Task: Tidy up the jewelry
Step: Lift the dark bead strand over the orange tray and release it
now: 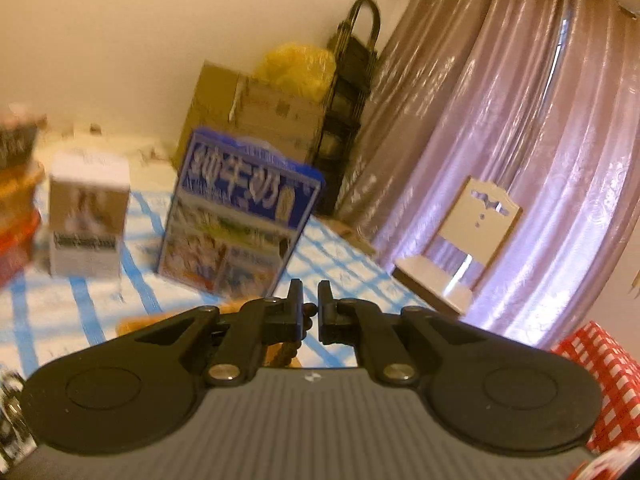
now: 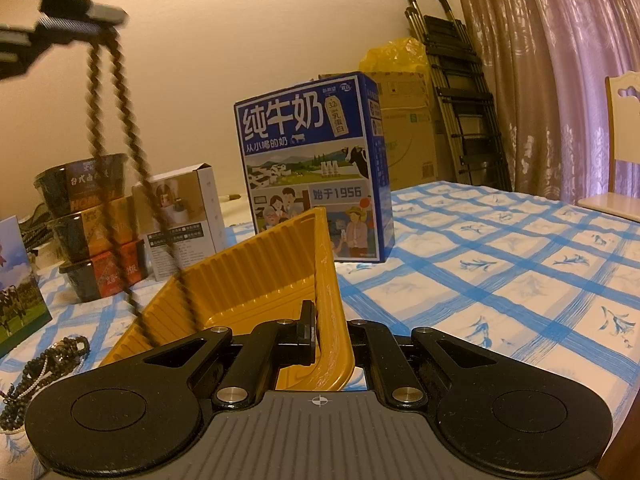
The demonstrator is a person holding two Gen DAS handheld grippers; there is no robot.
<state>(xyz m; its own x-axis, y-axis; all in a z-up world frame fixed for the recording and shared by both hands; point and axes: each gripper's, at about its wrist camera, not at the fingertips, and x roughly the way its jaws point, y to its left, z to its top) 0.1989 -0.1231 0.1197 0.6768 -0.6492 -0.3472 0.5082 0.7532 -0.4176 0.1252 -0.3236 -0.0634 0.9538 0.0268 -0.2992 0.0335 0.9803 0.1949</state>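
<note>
The long brown twisted-bead necklace (image 2: 120, 92) hangs in a doubled loop from the left gripper (image 2: 108, 16) at eleven o'clock in the right wrist view, jaws clamped on its top, its tail reaching into the ribbed yellow plastic tray (image 2: 256, 280). The right gripper (image 2: 330, 332) has its jaws pinched on the tray's near wall, tilting it. Best to lower slowly so the strand coils inside, clear of the black bead strand (image 2: 44, 364) lying on the blue-checked worktop (image 2: 500, 272) at eight o'clock.

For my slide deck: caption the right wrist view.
Right tongs clamp the yellow tray's rim while left tongs dangle a brown beaded necklace above it.
</note>
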